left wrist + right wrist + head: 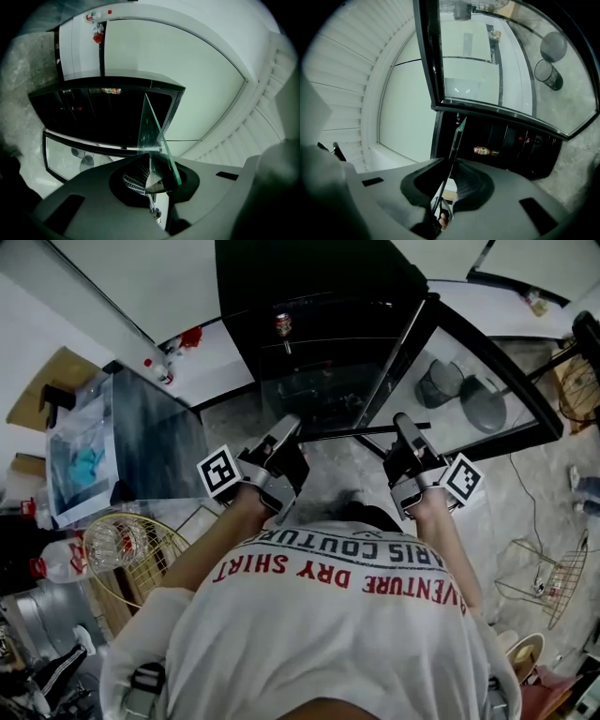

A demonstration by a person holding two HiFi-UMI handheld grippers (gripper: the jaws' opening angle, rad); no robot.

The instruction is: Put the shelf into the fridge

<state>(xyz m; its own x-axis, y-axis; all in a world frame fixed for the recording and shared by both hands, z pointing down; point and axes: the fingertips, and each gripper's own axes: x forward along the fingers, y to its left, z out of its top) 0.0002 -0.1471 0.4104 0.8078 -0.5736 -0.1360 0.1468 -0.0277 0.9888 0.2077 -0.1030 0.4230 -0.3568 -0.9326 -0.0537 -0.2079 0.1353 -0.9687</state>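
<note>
The shelf is a clear glass pane (330, 397) with a dark front bar, held level between my two grippers in front of the open black fridge (309, 324). My left gripper (286, 434) is shut on the pane's left edge. My right gripper (405, 429) is shut on its right edge. In the left gripper view the glass shelf (151, 133) stands edge-on between the jaws of my left gripper (152, 176), toward the fridge (93, 117). The right gripper view shows the shelf's thin edge (457, 138) clamped in my right gripper (447, 180), with the fridge (511, 140) beyond.
A bottle (283, 326) lies on an upper shelf inside the fridge. The glass fridge door (487, 381) stands open to the right. A dark cabinet (155, 432) stands left. A wire basket (141, 549) is near my left elbow, a wire rack (558, 577) on the floor at right.
</note>
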